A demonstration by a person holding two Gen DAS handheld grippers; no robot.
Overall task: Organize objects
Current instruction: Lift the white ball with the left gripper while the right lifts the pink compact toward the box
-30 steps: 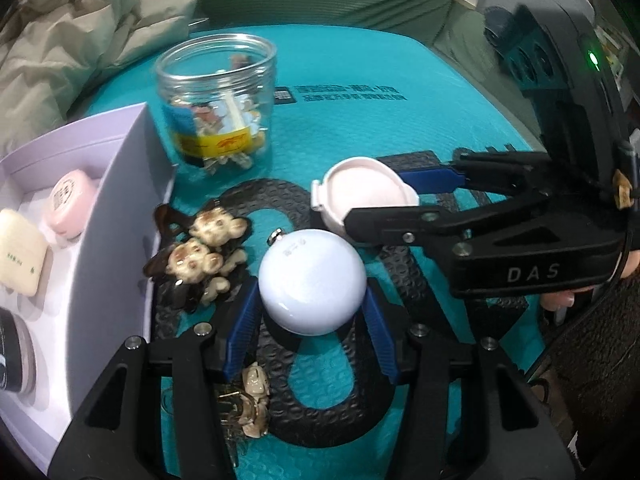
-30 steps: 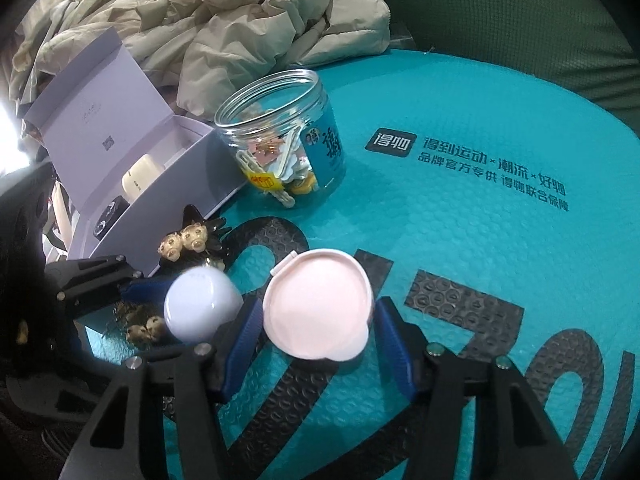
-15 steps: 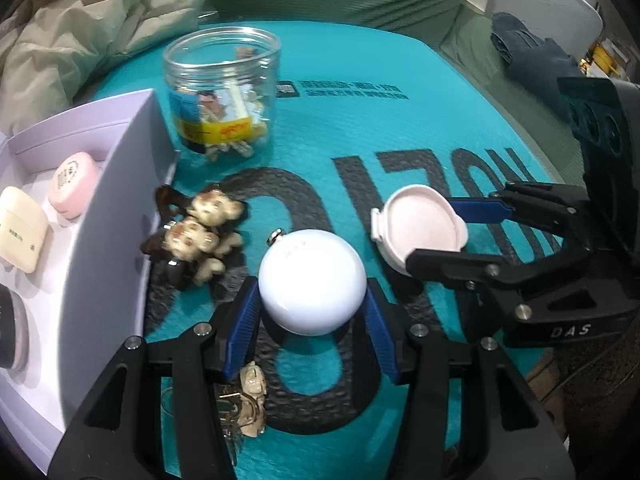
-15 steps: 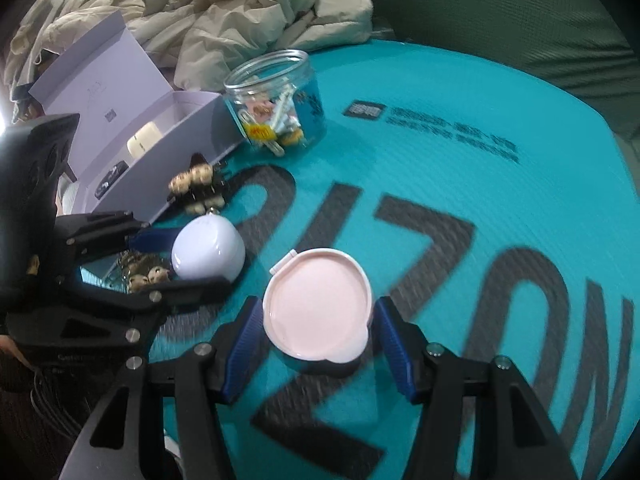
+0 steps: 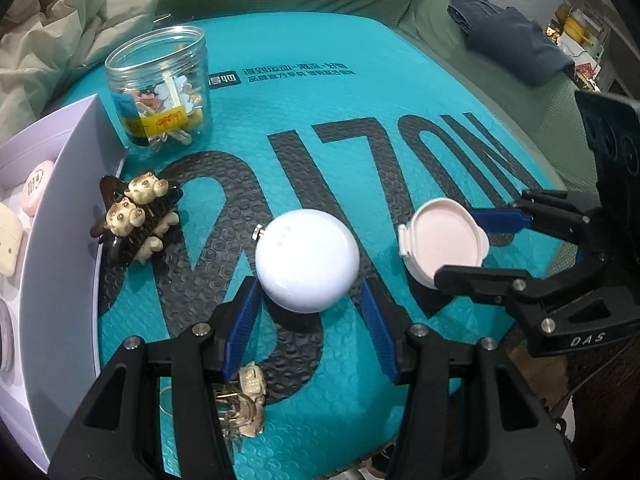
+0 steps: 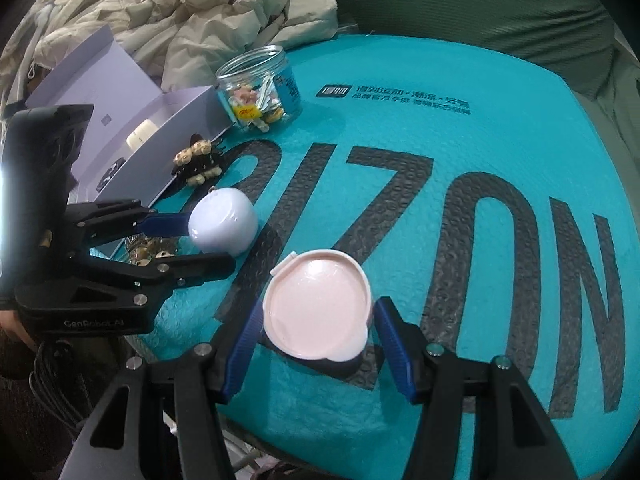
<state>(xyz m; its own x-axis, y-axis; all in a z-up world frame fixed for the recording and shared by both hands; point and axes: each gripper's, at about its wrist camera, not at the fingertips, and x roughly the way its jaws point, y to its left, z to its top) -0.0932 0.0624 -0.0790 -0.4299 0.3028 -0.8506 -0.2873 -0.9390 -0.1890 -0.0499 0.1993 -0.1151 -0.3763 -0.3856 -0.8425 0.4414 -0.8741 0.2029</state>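
- Large black letters, of which "ZON" is readable in the right wrist view, are printed across the teal bubble mailer (image 6: 500, 128); a small black logo and lines of Chinese characters, too small to be read, are printed near its far edge.
- "DAS" is read on the right gripper (image 5: 476, 242) in the left wrist view, and "GenRobot.AI" on the left gripper (image 6: 208, 240) in the right wrist view.
- A yellow label with red writing that cannot be read is seen on the clear jar (image 5: 160, 88).
- The white round case (image 5: 307, 260) is clamped between the blue pads of the left gripper, whose jaws are set narrow around it.
- The pink lid (image 6: 318, 304) is gripped at its sides by the right gripper and is held face up above the mailer.
- Both grippers are pointed steeply downward, side by side and apart.
- A bear hair clip (image 5: 134, 216) lies just beside the lavender box (image 5: 60, 208), left of the white case.
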